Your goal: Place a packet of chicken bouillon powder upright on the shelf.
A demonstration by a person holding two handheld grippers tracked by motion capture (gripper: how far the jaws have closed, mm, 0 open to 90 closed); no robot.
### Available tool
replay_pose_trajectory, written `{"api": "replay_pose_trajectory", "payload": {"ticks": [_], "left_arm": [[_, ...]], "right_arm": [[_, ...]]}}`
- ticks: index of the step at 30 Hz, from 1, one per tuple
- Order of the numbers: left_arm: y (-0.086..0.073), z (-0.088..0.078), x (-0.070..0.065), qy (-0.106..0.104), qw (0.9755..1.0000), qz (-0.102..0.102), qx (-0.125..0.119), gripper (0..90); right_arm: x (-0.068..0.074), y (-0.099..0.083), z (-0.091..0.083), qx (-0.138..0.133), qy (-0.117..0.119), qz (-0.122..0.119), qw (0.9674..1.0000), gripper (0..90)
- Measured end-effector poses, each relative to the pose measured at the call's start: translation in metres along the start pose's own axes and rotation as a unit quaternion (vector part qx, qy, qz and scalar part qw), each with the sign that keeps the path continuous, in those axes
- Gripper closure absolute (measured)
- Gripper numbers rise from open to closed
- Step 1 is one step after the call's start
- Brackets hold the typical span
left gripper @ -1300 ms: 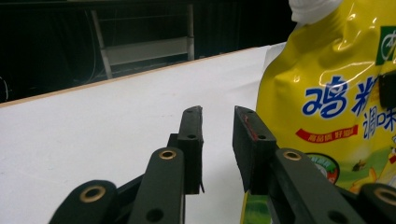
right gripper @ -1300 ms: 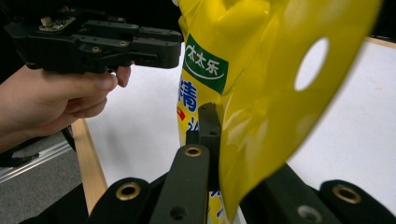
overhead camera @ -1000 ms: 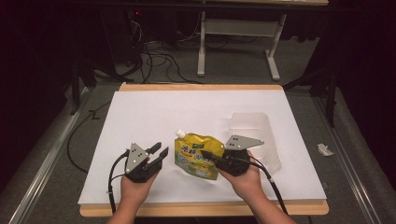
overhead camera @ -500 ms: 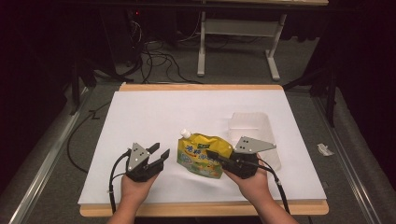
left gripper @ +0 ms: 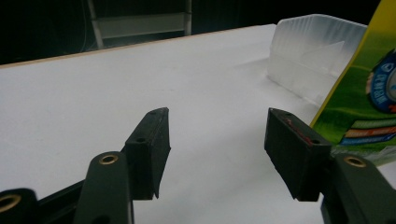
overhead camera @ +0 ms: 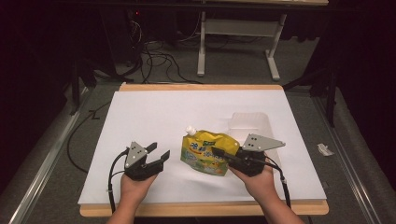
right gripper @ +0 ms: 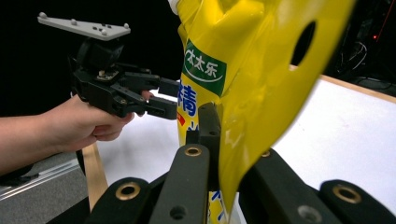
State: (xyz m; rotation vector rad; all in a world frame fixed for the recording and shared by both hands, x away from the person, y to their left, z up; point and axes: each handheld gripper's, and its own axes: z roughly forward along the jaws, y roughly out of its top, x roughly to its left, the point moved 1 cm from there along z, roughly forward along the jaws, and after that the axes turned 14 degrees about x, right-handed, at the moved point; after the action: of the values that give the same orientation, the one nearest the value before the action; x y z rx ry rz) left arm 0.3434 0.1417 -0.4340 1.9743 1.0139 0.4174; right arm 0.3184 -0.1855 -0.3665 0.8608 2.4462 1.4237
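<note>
Right claw: my right gripper is clenched on the yellow pouch, its jaws pinching the pouch's edge, as the right gripper view shows.
Left claw: my left gripper is released, jaws spread wide with nothing between them, low over the white table top.
Where the pouch is: near the middle of the table, just beside my left jaws, tilted, its white cap pointing away from me; I cannot tell whether its bottom touches the table.
Where the tub is: the clear plastic container stands behind my right gripper, near the pouch but apart from it.
Risk 1: I hold only a thin flap of soft film, so I judge the pouch may slide out or swing if I move fast.
Risk 2: the pouch sags and bends in my grip, so a handover to the left jaws may catch a crease and miss the body.
Risk 3: a swinging pouch may knock the light container aside.
Count, grippers: 2.
Count, pouches: 1.
Count, containers: 1.
Count, caps: 1.
</note>
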Motion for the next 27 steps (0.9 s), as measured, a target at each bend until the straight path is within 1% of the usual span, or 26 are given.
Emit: {"api": "replay_pose_trajectory", "payload": {"ticks": [17, 27], "left_arm": [[0.0, -0.001, 0.002, -0.001, 1.0, -0.002, -0.001, 39.0], [0.0, -0.001, 0.001, -0.004, 1.0, -0.002, -0.002, 39.0]], "right_arm": [[0.0, 0.014, -0.027, -0.032, 0.0, -0.02, 0.9993, 90.0], [-0.001, 0.019, -0.044, -0.053, -0.005, -0.022, 0.9984, 90.0]]}}
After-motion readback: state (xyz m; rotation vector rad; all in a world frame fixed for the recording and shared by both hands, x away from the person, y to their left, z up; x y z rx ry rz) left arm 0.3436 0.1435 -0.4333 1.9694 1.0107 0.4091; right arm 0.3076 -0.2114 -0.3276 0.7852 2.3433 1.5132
